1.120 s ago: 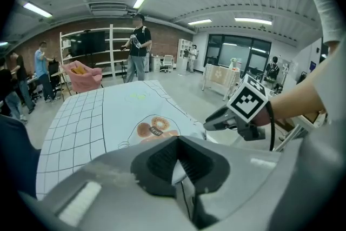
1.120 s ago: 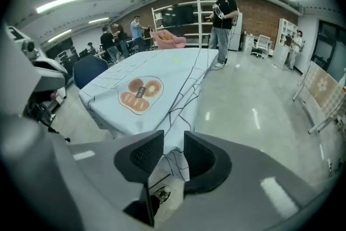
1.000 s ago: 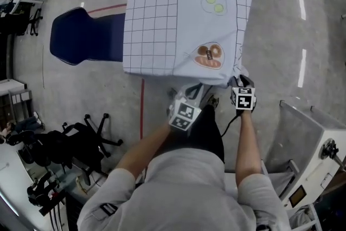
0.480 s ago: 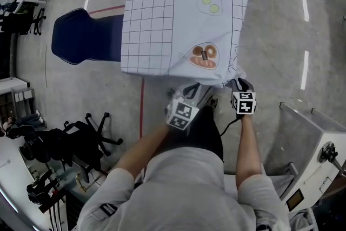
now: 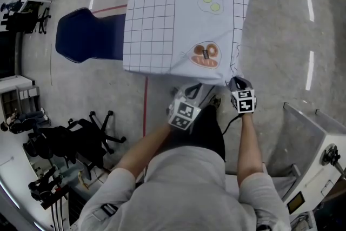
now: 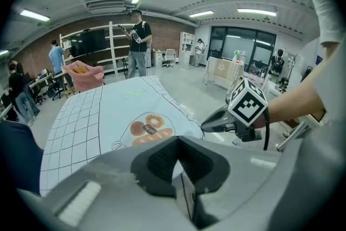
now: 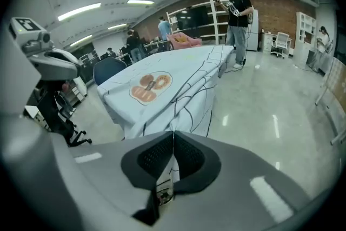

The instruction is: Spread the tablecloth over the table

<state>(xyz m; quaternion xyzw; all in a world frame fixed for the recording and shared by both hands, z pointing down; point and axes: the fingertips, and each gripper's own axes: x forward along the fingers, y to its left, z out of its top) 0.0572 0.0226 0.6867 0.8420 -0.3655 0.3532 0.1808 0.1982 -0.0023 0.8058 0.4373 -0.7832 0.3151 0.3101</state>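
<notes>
Concrete floor [image 5: 281,24] all round; the checked tablecloth [image 5: 178,19] covers the surface completely.
Left hand-held gripper [image 5: 193,92] and right hand-held gripper [image 5: 234,83] each pinch its near hanging edge, jaws clamped tight, the right at the corner.

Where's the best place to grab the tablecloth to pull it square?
Probably best to take the tablecloth by its hanging near hem, coming in from the near end: it drapes loose there. The left tongs and the right tongs, just closed, both pinch that hem.
</notes>
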